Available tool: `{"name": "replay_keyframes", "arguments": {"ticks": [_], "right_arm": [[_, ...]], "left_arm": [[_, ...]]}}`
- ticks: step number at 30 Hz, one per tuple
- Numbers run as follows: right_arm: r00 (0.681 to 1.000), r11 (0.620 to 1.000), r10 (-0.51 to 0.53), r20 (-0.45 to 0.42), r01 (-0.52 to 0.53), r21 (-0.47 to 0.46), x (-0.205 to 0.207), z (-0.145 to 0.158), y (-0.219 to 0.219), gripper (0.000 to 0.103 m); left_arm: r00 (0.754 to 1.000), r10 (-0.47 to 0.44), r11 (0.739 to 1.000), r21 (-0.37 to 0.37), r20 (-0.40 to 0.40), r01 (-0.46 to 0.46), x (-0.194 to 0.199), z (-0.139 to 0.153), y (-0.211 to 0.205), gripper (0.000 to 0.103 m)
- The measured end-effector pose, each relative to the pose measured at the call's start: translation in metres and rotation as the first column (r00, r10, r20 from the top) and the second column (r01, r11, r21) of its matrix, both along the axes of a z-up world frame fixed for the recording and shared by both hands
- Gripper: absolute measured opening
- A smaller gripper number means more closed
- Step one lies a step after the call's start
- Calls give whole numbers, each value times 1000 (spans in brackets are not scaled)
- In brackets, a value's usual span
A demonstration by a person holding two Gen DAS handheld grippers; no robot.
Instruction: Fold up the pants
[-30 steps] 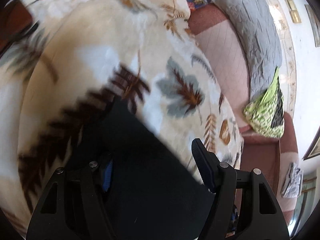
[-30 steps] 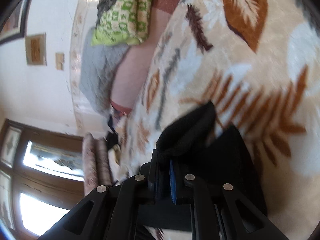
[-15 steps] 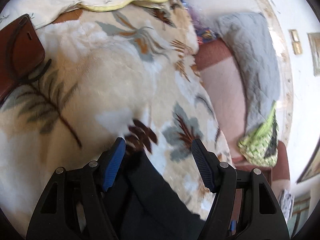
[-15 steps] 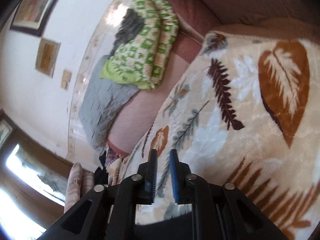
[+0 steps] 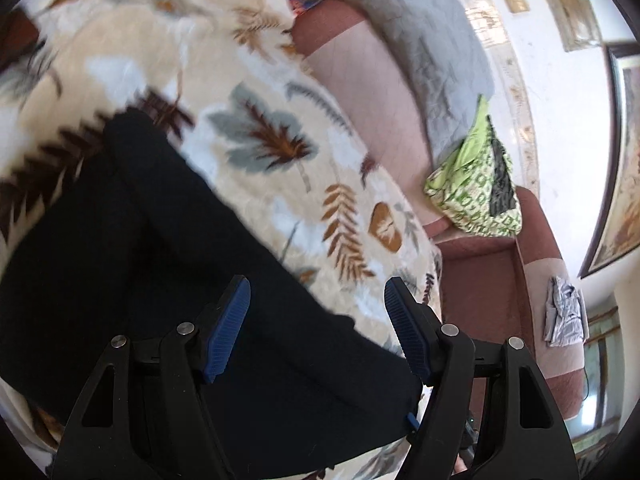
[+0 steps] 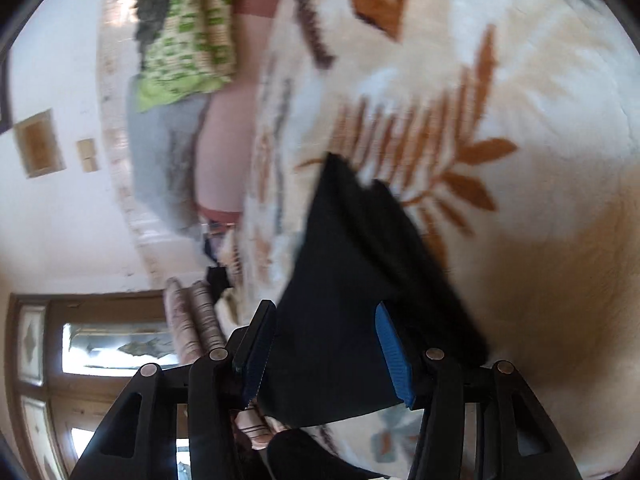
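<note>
Black pants (image 5: 160, 240) lie on a cream blanket with a leaf print (image 5: 260, 80). In the left wrist view my left gripper (image 5: 316, 284) hovers over the cloth, open, its blue pads (image 5: 224, 328) wide apart and touching nothing. The right wrist view shows a folded end of the pants (image 6: 352, 248) on the same blanket (image 6: 540, 160). My right gripper (image 6: 325, 306) is above that end and its jaws are opening. The black cloth shows between the fingers, but the pads do not press on it. Both views are blurred.
A brown and pink sofa (image 5: 372, 92) runs past the blanket's far edge. It carries a grey quilt (image 5: 432, 52), a green patterned cloth (image 5: 476, 184) and a small grey rag (image 5: 564, 316). A wooden-framed window (image 6: 100, 344) and wall pictures stand beyond.
My right gripper, shut on a fold of the pants a second ago, has let it go, lifted off, and now stands wider over the cloth. The left gripper stayed open while shifting over the pants.
</note>
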State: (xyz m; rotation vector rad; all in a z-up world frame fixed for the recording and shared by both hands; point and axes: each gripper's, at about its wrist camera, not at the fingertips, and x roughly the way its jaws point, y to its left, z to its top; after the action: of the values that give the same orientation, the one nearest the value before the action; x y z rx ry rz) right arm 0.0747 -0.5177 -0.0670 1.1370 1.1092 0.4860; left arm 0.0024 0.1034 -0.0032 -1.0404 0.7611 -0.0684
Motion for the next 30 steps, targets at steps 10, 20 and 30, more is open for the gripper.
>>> {"name": "replay_keyframes", "arguments": {"ticks": [10, 20, 30], "right_arm": [[1000, 999, 7, 28, -6, -47, -3, 7, 9, 50], [997, 998, -62, 43, 62, 4, 12, -2, 8, 47], [990, 980, 78, 116, -55, -193, 22, 10, 43, 8]], "left_arm": [[994, 99, 995, 13, -34, -99, -20, 5, 57, 70], [996, 75, 997, -26, -51, -76, -7, -5, 51, 70], [992, 1, 988, 155, -123, 18, 50, 20, 87, 70]]}}
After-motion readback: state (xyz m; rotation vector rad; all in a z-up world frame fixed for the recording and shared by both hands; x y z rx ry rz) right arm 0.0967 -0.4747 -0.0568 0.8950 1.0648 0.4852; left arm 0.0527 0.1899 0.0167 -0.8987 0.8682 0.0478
